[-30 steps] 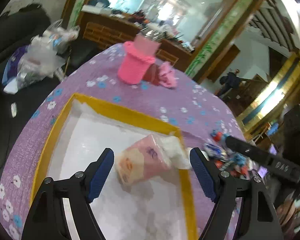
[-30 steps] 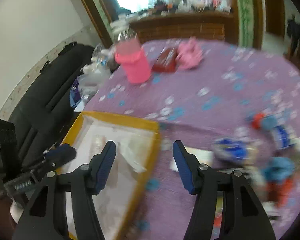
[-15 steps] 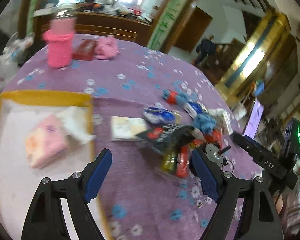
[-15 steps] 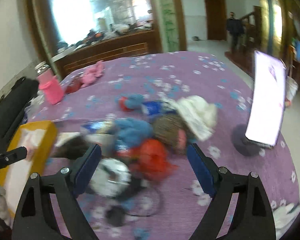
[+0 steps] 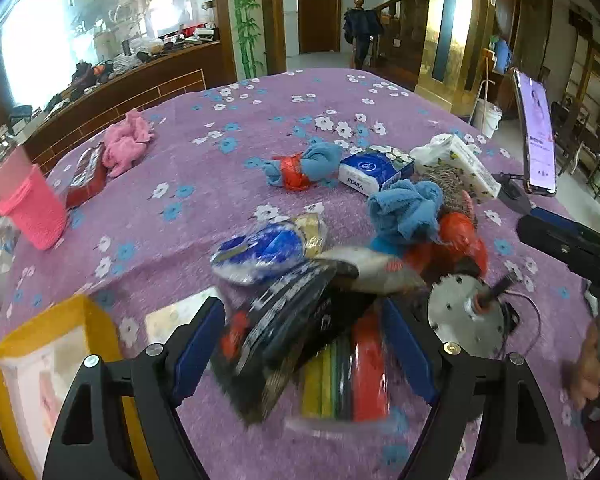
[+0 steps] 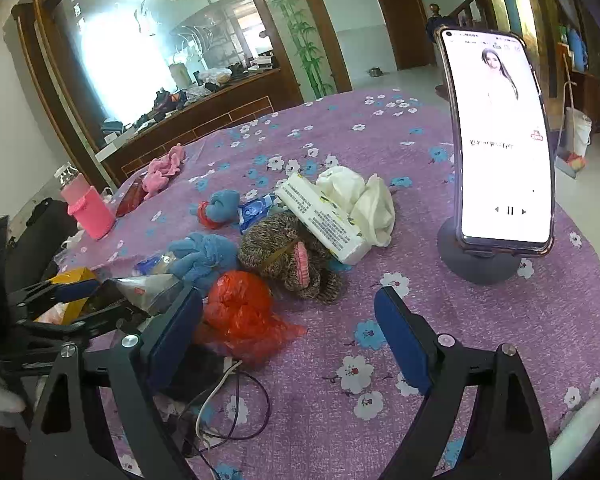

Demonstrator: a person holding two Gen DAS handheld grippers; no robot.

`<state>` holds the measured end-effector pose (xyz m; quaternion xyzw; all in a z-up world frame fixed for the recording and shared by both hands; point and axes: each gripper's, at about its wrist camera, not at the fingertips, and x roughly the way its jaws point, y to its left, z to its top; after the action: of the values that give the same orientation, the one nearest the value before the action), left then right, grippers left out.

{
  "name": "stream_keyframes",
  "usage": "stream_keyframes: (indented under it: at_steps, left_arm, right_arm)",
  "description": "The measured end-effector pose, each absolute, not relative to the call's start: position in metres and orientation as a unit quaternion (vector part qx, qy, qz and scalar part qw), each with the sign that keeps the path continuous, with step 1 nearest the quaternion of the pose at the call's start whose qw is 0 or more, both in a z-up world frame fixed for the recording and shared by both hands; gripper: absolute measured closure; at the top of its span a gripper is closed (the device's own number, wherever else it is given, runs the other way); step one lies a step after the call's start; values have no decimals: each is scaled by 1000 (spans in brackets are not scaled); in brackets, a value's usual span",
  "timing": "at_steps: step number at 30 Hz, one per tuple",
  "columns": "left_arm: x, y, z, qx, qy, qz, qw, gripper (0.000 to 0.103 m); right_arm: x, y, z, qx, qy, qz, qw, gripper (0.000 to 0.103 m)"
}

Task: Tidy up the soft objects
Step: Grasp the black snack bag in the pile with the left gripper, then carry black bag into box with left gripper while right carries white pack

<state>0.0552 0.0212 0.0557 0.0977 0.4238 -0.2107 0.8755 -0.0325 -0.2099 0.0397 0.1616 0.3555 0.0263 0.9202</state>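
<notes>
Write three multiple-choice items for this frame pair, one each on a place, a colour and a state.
1. Where does the upright phone on the grey stand sit relative to the heap of soft things?
A. on the heap's right
B. inside the yellow box
C. under the heap

2. What colour is the crinkled plastic bag by the right gripper?
A. green
B. red
C. white

3. What is the phone's screen doing?
A. dark
B. cracked
C. lit, with playback controls

Answers: 1 A, it stands apart on the purple flowered tablecloth, to the right in the right wrist view. 2 B, its folds are red. 3 C, the bright screen shows a pause symbol between arrows.
</notes>
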Motion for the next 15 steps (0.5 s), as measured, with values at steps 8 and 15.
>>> stream_keyframes:
  at_steps: [8, 15]
  left_arm:
    - [70, 29, 45, 55, 453, -220, 862, 70]
    - [73, 35, 42, 41, 450, -224, 864, 66]
  right_arm:
    - [-36, -241, 42, 245, 363, 32, 898, 15]
    - [-10, -257, 66, 237, 399, 38, 885, 15]
